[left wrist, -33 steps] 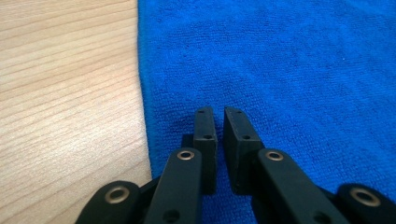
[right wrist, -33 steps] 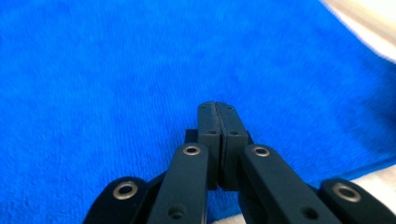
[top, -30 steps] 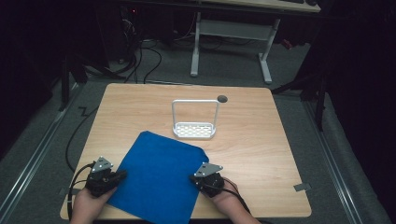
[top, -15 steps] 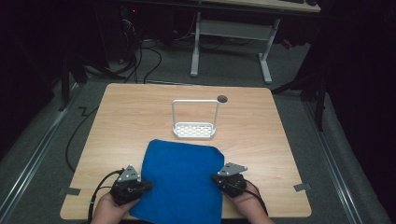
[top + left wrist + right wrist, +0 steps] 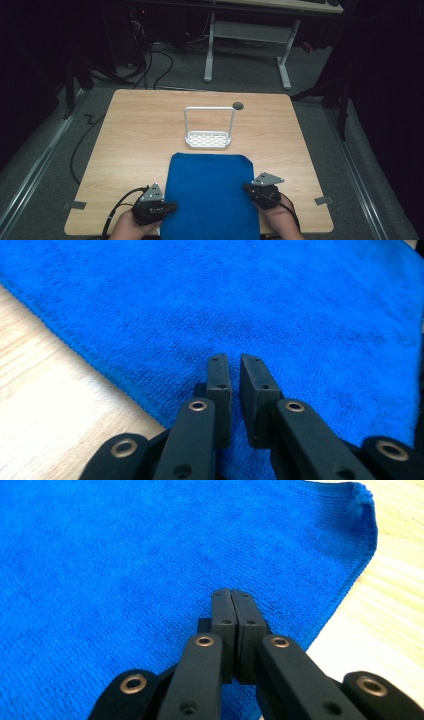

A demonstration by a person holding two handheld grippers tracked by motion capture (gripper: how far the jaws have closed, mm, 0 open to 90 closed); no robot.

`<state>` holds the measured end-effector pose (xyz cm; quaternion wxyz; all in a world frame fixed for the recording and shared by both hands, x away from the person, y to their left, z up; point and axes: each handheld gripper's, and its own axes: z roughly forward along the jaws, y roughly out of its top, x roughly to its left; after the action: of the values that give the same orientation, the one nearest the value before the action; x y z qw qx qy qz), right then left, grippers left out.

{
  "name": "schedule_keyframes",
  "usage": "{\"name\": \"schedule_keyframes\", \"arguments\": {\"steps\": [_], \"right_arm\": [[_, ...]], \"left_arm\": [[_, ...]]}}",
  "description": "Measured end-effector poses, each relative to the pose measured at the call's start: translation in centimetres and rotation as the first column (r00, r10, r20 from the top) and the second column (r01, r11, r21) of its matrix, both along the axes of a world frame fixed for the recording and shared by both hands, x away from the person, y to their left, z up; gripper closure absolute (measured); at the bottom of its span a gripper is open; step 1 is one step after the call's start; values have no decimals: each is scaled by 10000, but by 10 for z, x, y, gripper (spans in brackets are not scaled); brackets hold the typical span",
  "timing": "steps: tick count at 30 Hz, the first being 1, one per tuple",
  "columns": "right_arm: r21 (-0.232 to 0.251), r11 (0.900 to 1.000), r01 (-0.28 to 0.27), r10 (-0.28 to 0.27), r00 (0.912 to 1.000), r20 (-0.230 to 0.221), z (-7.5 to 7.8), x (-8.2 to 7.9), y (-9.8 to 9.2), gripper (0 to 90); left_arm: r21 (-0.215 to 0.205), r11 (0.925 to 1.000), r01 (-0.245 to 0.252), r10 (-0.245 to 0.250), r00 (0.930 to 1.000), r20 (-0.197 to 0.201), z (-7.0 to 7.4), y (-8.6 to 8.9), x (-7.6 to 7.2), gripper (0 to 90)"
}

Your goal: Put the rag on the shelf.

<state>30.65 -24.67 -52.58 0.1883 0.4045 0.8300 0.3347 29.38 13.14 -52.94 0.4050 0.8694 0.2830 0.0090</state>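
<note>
A blue microfibre cloth point(image 5: 210, 195) is lying flat at the middle of the table's point(image 5: 130, 135) near edge, hanging over it. In the high view, a white wire rack point(image 5: 208, 131) is standing just beyond the cloth's far edge, with a dark grommet hole point(image 5: 238, 105) near the far edge. The left gripper point(image 5: 233, 371) is resting over the cloth's left edge, jaws slightly parted. The right gripper point(image 5: 232, 607) is sitting over the right edge, jaws pressed together; whether fabric is pinched, I cannot tell.
</note>
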Motion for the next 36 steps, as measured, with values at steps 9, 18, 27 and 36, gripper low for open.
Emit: {"name": "schedule_keyframes", "arguments": {"steps": [9, 18, 27, 36], "right_arm": [[138, 9998, 120, -122, 9999, 79, -1, 2, -2, 874], [205, 9998, 27, -31, 9999, 160, 1, -2, 1, 836], [688, 9971, 322, -349, 9987, 384, 6, -1, -6, 785], [1072, 9932, 448, -492, 9980, 396, 7, 2, -9, 791]], "left_arm": [[-90, 9998, 158, -159, 9998, -126, 0, 1, -4, 833], [-188, 9998, -14, 12, 9999, -113, 1, 7, -12, 790], [-1317, 9739, -1847, 1916, 9806, 423, 11, 31, 10, 702], [-1307, 9183, -3738, 3825, 9227, 484, 9, 28, 65, 546]]}}
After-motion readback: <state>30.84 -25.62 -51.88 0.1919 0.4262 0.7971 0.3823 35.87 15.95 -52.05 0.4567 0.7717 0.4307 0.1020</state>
